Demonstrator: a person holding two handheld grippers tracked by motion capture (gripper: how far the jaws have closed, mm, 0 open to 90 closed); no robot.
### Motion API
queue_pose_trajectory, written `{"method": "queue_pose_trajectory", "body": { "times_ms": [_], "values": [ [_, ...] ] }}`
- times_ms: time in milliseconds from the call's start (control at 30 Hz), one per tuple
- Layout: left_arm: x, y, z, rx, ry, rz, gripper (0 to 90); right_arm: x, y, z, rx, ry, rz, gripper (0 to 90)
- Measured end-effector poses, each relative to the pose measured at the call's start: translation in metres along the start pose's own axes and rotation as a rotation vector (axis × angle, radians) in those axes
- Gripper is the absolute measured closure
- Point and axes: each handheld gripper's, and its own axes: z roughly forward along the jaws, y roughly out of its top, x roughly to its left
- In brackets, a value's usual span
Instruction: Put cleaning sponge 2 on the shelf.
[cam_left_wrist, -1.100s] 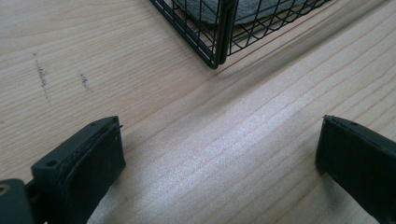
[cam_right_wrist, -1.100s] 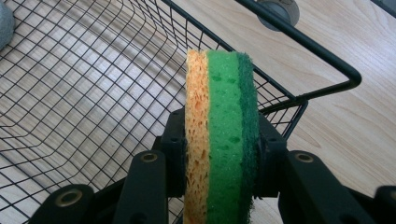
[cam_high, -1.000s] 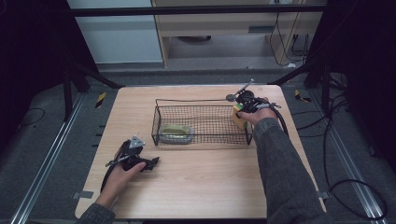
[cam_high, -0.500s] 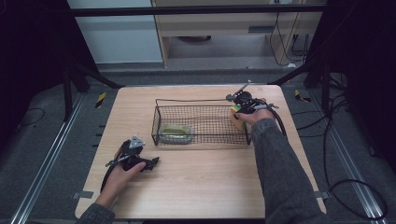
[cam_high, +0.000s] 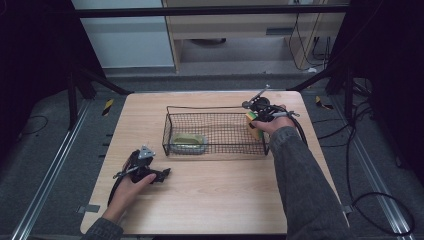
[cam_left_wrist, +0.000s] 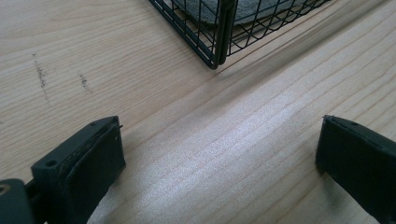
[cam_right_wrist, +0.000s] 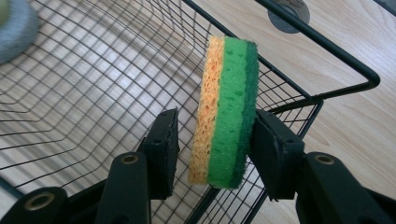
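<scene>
Wooden table (cam_high: 210, 200), wire basket (cam_high: 215, 131), sponge going in.
Left gripper (cam_high: 161, 175) rests wide, empty; right gripper (cam_right_wrist: 212, 140) loosely brackets sponge (cam_right_wrist: 226, 109) over basket's right end; slack left jaw could drop it outside.

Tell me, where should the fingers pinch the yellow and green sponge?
Pinch the sponge across its two broad flat faces, yellow on one side and green on the other, near its lower end. It stands on edge over the wire basket, so the right gripper coming from below fits around its thin width.
</scene>
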Motion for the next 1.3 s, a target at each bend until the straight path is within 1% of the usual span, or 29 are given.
{"method": "queue_pose_trajectory", "body": {
  "times_ms": [100,167,333,400,533,700,733,767,833,900,933,1067,1100,1167,1200,1300],
  "values": [
    [0.000,0.000,0.000,0.000,0.001,0.000,0.0,0.003,0.000,-0.006,-0.008,0.005,-0.012,57.5],
    [0.000,0.000,0.000,0.001,0.001,0.001,0.0,0.007,0.000,-0.009,-0.014,0.018,-0.016,60.4],
    [0.000,0.000,0.000,0.000,0.002,-0.001,0.0,0.017,0.003,-0.009,-0.021,0.043,-0.035,63.0],
    [0.000,0.000,0.000,0.001,0.002,0.001,0.0,0.021,0.005,-0.006,-0.017,0.060,-0.039,62.9],
    [0.000,0.000,0.000,-0.001,0.003,0.000,0.0,0.028,0.008,-0.001,-0.006,0.073,-0.035,62.1],
    [-0.001,0.000,0.000,-0.001,0.002,0.001,0.0,0.034,0.012,0.004,0.001,0.076,-0.045,60.3],
    [-0.001,0.000,0.000,-0.001,0.002,0.001,0.0,0.035,0.012,0.004,-0.001,0.080,-0.038,59.7],
    [-0.001,0.000,0.000,-0.001,0.001,0.001,0.0,0.035,0.012,0.003,-0.009,0.081,-0.043,59.2],
    [-0.001,0.000,0.000,-0.001,0.002,0.001,0.0,0.037,0.011,0.001,-0.015,0.087,-0.040,57.2],
    [-0.001,0.000,0.000,-0.001,0.002,0.001,0.0,0.037,0.011,-0.002,-0.020,0.081,-0.036,54.5],
    [-0.001,0.000,0.000,-0.001,0.002,0.001,0.0,0.036,0.011,-0.004,-0.033,0.083,-0.037,53.2],
    [-0.001,0.000,0.000,-0.001,0.004,0.000,0.0,0.037,0.009,-0.011,-0.067,0.084,-0.010,46.9],
    [-0.001,0.000,0.000,-0.001,0.004,-0.002,0.0,0.037,0.009,-0.012,-0.068,0.084,-0.009,45.9],
    [-0.001,0.000,0.000,0.000,0.004,-0.003,0.0,0.038,0.007,-0.015,-0.084,0.076,-0.011,41.2],
    [-0.001,0.000,0.000,0.000,0.004,-0.003,0.0,0.038,0.006,-0.016,-0.091,0.080,-0.004,39.8],
    [-0.001,0.000,0.000,0.005,0.004,0.002,0.0,0.040,0.001,-0.018,-0.111,0.079,-0.002,30.6]
  ]
}}
